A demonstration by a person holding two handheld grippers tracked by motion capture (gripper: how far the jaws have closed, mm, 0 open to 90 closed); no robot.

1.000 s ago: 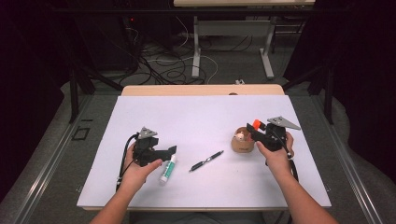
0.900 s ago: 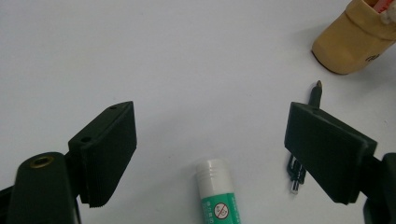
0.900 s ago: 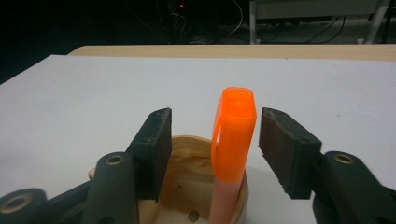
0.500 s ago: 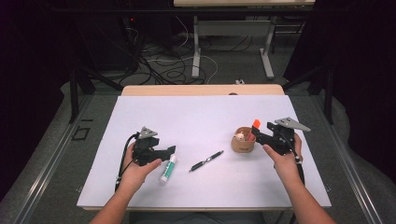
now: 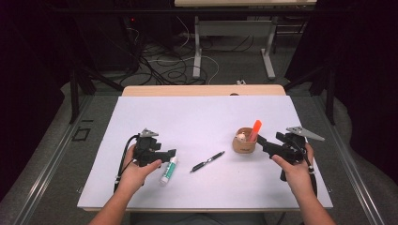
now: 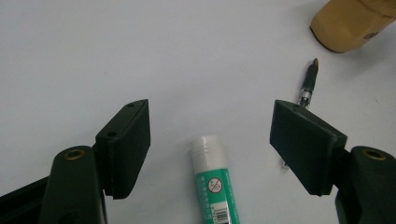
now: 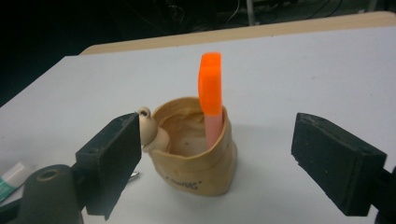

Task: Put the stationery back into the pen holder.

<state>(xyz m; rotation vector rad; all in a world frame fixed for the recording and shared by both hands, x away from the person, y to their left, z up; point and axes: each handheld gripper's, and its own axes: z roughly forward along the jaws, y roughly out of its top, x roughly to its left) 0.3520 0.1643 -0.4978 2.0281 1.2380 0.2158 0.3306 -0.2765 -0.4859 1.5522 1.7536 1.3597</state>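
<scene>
A tan cup [image 5: 244, 145] [image 7: 196, 154] stands on the white board with an orange highlighter [image 5: 256, 130] [image 7: 211, 95] upright inside it. My right gripper [image 5: 261, 142] [image 7: 219, 161] is open just right of the cup, its jaws apart and holding nothing. A green-and-white glue stick [image 5: 168, 170] [image 6: 215, 182] lies flat near the front left. My left gripper [image 5: 170, 153] [image 6: 211, 149] is open, its jaws on either side of the stick's white cap. A black pen [image 5: 207, 161] [image 6: 308, 84] lies between glue stick and cup.
The white board [image 5: 202, 112] covers a wooden table [image 5: 202, 90]. Beyond the far edge are desk legs [image 5: 267, 51] and cables [image 5: 169, 65] on a grey floor. A small bead-like knob [image 7: 147, 126] sticks out of the cup's side.
My right gripper let go of the orange highlighter, which now stands in the cup, and drew back to the right with open jaws. The left gripper stayed put.
</scene>
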